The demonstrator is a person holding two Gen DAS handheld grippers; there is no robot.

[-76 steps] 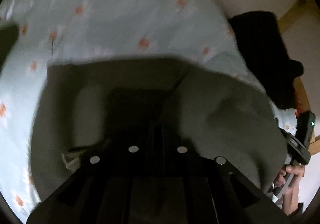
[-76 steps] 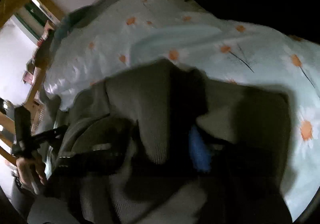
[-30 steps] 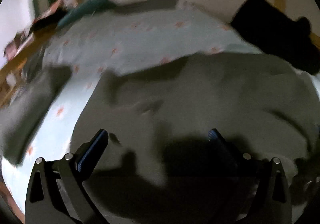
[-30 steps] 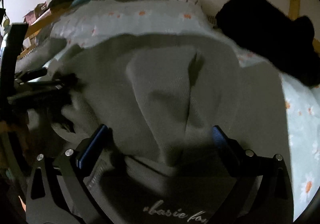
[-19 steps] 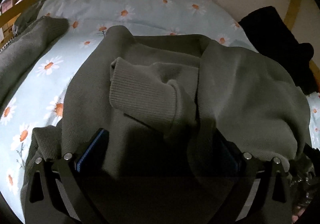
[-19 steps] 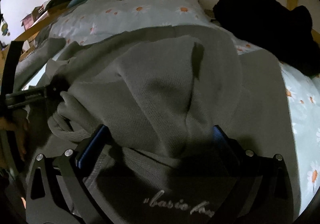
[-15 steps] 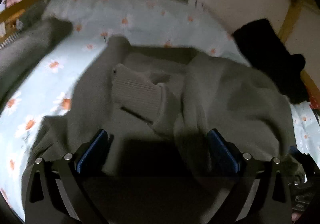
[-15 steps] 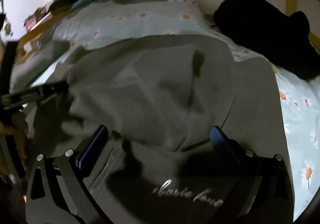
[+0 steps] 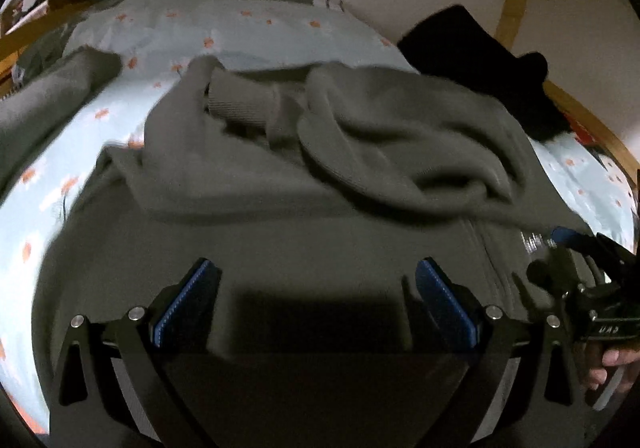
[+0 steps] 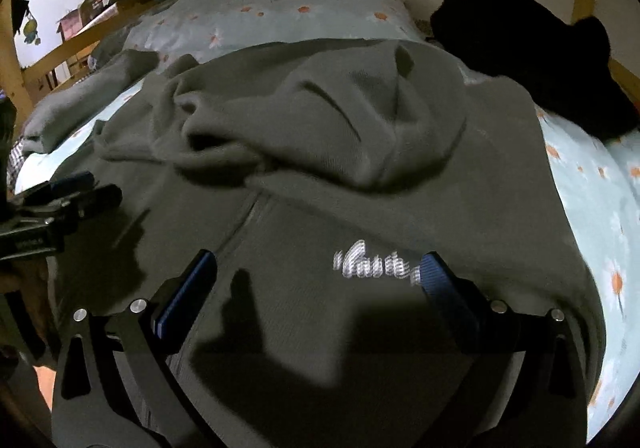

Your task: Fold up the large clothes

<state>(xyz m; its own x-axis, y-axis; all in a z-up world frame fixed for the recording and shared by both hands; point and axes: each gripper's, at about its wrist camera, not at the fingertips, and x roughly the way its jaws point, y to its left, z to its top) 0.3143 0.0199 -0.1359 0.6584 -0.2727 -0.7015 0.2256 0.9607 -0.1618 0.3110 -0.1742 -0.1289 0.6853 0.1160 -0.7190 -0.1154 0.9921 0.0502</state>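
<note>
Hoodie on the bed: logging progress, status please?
Left hand-held gripper open, right hand-held gripper open, both empty. Grey hoodie spread on the bed, hood bunched. Black garment beside it, not blocking.

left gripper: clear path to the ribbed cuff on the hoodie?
Probably yes. The left gripper is open above the hoodie, and the ribbed cuff lies exposed on top ahead, with nothing over it.
</note>
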